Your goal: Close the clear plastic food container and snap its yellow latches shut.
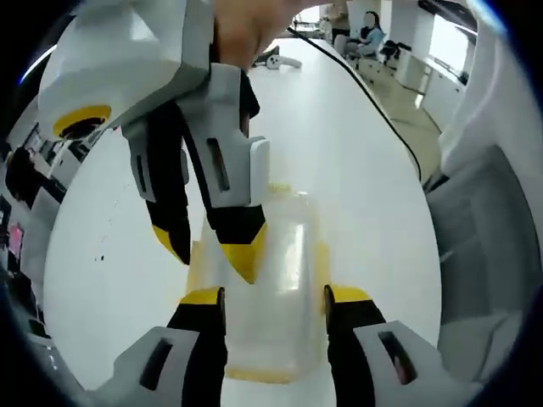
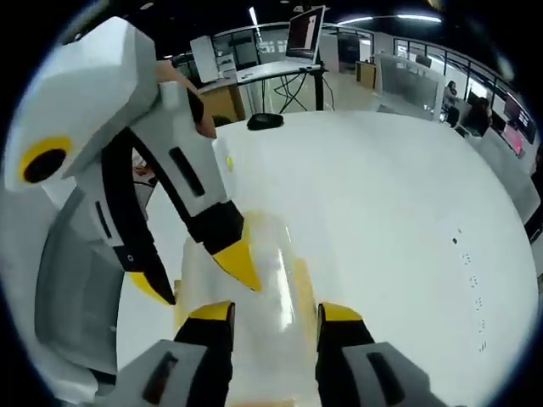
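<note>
Through the left gripper view I see my left hand-held gripper [image 1: 276, 298] with its jaws apart, their yellow-tipped ends standing on either side of the clear plastic food container [image 1: 276, 288]. The container sits on the white bench [image 1: 356, 170], directly ahead of and between these jaws, with its lid down over the body as far as I can tell. A yellow latch [image 1: 321, 259] runs along the side next to the right-hand jaw, and another yellow strip shows along the opposite side, by the left-hand jaw. Whether either latch is snapped down I cannot tell.

The right hand-held gripper [image 1: 208, 250] comes in from above in this view, pointing down at the container. Its two yellow tips are spread apart, one resting at or just over the lid, the other off to the side of the container.

In the right gripper view my right hand-held gripper [image 2: 276, 312] has its jaws parted too, straddling the same container [image 2: 271, 280], which lies right between and ahead of them. The left hand-held gripper [image 2: 199, 280] reaches in from the upper left, jaws open, one yellow tip on or just above the lid and the other beside the container's edge. I cannot tell whether any tip truly touches the plastic.

Farther out past the jaws, a black cable [image 1: 373, 102] trails across the bench in the left gripper view.
</note>
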